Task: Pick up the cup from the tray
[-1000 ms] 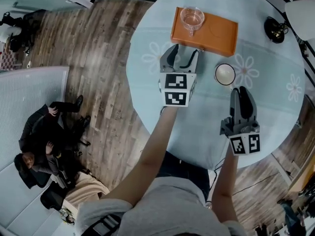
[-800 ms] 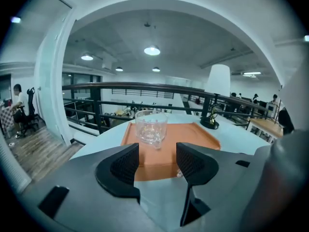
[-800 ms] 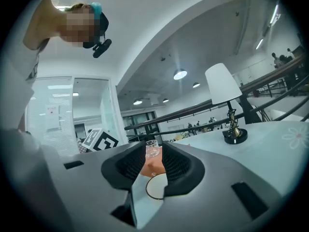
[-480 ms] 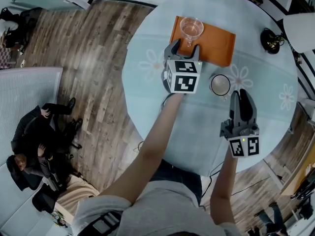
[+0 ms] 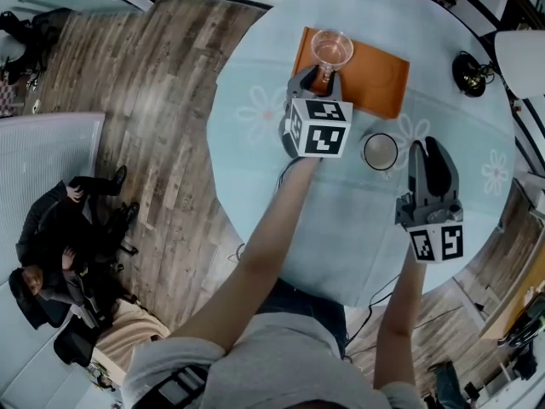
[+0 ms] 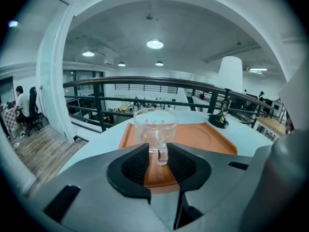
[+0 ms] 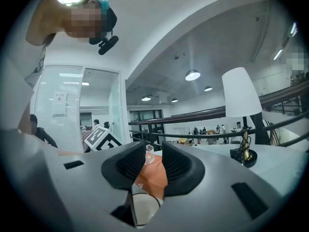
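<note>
A clear glass cup (image 5: 331,48) with a handle stands upright on the near left part of the orange tray (image 5: 379,73). My left gripper (image 5: 315,77) is at the tray's near edge, right at the cup. In the left gripper view the cup's handle (image 6: 162,152) sits between the pads of the left gripper (image 6: 161,154). The jaws have just been closing on it, and a sliver of tray still shows beside the left pad. My right gripper (image 5: 428,148) hovers over the table to the right, jaws narrowly apart and empty. In the right gripper view the glass cup (image 7: 148,154) is far ahead.
A white round cup (image 5: 380,151) stands on the pale blue round table (image 5: 255,143) just near the tray, between the two grippers. A black stand (image 5: 473,73) and a white lampshade (image 5: 521,51) are at the far right. Wooden floor lies beyond the table's left edge.
My left gripper went forward to the tray and its jaws narrowed around the cup's handle. My right gripper shifted to the right and rose a little.
</note>
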A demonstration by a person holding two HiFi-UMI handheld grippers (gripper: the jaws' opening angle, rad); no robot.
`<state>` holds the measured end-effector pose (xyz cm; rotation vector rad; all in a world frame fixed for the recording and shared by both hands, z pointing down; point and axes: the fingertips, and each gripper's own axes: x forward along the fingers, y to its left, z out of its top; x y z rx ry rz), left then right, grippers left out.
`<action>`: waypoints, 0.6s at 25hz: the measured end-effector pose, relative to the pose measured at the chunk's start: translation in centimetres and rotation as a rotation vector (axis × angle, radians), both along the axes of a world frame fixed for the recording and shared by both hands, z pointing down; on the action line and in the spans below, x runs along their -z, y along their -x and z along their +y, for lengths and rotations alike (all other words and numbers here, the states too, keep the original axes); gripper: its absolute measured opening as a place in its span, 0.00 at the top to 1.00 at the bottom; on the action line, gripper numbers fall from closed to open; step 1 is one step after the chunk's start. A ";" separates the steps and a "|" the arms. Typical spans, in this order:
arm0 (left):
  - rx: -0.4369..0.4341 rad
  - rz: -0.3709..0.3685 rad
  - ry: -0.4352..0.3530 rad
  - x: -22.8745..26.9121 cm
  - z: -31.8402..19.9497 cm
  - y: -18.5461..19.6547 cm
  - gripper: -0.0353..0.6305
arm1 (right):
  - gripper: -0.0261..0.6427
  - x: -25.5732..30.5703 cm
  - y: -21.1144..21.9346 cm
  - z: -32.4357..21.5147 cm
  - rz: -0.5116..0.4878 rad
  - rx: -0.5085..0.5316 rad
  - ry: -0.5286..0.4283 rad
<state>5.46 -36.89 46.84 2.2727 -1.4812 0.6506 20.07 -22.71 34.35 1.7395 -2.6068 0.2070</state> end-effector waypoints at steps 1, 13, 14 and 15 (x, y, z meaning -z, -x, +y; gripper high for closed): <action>-0.002 -0.009 -0.005 0.1 -0.1 0.2 0.80 | 0.82 0.4 0.0 -0.6 0.018 0.018 -0.007; -0.246 -0.080 -0.024 0.0 0.0 0.8 0.86 | 0.74 0.0 5.8 -9.7 0.279 0.467 0.057; -0.270 -0.086 -0.020 0.0 0.0 0.9 0.86 | 0.71 -0.8 6.5 -10.3 0.330 0.514 0.073; -0.292 -0.093 -0.015 -0.1 -0.1 1.0 0.86 | 0.67 -1.8 7.0 -10.9 0.380 0.555 0.090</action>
